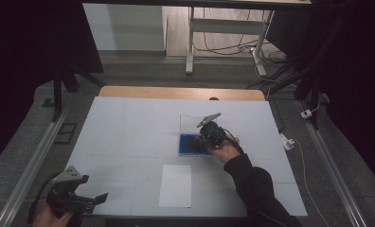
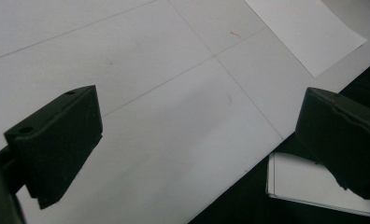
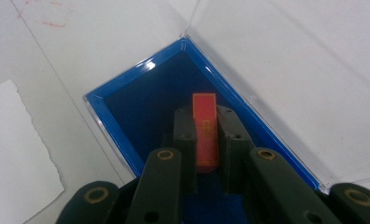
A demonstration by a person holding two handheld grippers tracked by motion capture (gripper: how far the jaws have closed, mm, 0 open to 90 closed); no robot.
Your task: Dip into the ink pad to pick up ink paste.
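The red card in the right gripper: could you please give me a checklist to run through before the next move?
1. Right gripper shut on the red card: ok.
2. Card square between the pads, not slipping: cannot tell.
3. Blue box under the card: ok.
4. Clear lid raised, out of the way: ok.
5. Left gripper open, near the table's front corner, away from the box: ok.
6. White sheet lying flat, apart from the box: ok.

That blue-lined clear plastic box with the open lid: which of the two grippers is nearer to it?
Right. The right gripper is over the blue-lined clear plastic box, clamping a small red block. The left gripper sits open at the table's near left corner, far from it.
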